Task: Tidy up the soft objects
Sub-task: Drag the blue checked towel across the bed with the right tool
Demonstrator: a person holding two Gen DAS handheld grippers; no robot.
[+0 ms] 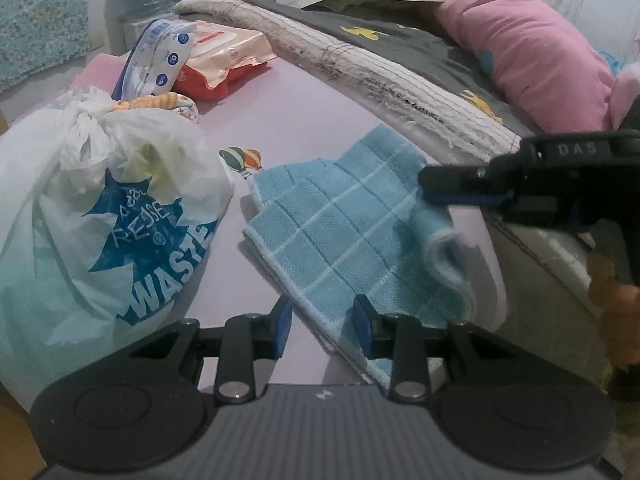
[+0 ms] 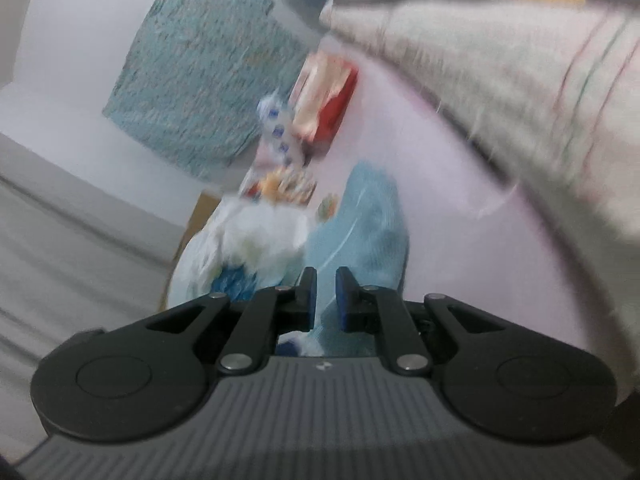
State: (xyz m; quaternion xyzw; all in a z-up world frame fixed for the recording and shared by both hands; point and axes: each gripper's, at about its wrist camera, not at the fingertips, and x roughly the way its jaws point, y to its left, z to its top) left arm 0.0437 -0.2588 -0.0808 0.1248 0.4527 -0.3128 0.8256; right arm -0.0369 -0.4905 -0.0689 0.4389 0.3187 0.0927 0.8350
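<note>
A folded blue checked cloth (image 1: 344, 224) lies on the lilac bed sheet (image 1: 312, 112). My left gripper (image 1: 324, 328) hovers at the cloth's near corner. Its pads stand apart, the right one over the cloth and the left one over bare sheet, and neither presses on anything. My right gripper (image 1: 426, 184) reaches in from the right over the cloth's far side, where one edge curls up. In the blurred right wrist view the right gripper (image 2: 326, 300) is nearly closed, and the cloth (image 2: 368, 216) fills the narrow slot between its pads.
A knotted white plastic bag (image 1: 100, 200) stands left of the cloth. Behind it lie a blue-and-white packet (image 1: 160, 60) and a red-and-peach wipes pack (image 1: 224, 60). A beige blanket (image 1: 360, 64), a grey printed sheet (image 1: 400, 36) and a pink pillow (image 1: 532, 52) line the far right.
</note>
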